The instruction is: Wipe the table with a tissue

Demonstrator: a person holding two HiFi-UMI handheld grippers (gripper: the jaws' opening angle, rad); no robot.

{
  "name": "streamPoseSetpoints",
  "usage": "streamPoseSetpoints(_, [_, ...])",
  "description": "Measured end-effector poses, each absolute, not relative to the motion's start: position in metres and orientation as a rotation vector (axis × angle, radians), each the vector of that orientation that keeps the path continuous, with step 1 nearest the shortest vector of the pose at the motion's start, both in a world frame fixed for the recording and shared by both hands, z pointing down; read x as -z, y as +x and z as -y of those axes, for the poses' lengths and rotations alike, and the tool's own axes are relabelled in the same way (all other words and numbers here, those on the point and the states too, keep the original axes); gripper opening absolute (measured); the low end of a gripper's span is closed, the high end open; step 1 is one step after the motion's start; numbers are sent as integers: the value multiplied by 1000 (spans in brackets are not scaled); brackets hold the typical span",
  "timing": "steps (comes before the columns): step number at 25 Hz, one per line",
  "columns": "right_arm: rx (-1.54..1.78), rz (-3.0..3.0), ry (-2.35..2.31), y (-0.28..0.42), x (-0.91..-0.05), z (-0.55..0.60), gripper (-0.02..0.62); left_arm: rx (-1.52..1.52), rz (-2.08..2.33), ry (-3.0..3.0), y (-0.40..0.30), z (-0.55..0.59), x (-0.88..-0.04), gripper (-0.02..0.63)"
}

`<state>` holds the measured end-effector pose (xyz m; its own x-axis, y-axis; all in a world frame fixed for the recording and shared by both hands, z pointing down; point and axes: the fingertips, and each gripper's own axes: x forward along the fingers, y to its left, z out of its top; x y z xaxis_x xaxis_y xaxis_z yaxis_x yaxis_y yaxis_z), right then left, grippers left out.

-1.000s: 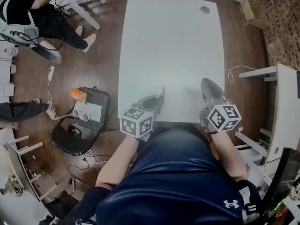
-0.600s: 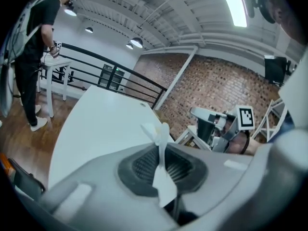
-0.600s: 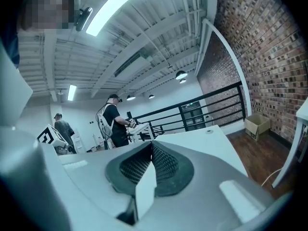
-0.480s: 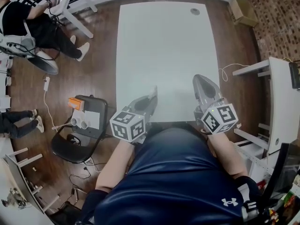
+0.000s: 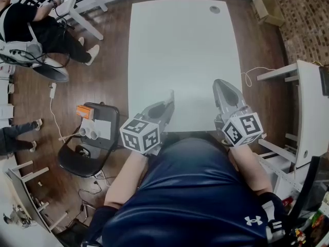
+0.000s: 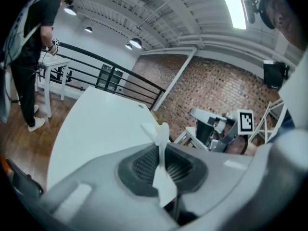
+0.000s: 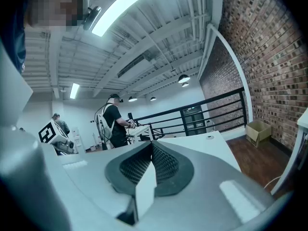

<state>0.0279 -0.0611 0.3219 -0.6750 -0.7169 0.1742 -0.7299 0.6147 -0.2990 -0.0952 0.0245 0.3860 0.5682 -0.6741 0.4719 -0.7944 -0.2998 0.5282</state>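
Observation:
The white table fills the middle of the head view, and I see no tissue on it. My left gripper hovers at the front edge, left of centre, jaws pressed together. In the left gripper view that gripper is shut, and a thin white sliver pokes out at its tip; I cannot tell what it is. My right gripper sits over the front right of the table. In the right gripper view it is shut with nothing between its jaws.
A round grey grommet sits at the table's far right corner. A black chair with small items stands left of the table. A white shelf unit is to the right, a cardboard box beyond. A person stands far left.
The head view has shifted a little. Both grippers stay shut at the front edge, the left one drifted slightly left.

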Motion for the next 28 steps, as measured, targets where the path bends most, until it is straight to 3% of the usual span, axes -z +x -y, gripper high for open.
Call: streamPoseSetpoints(28, [-565, 2775, 1256, 36, -325, 53, 11, -202, 1190, 2034, -98, -31, -388, 17])
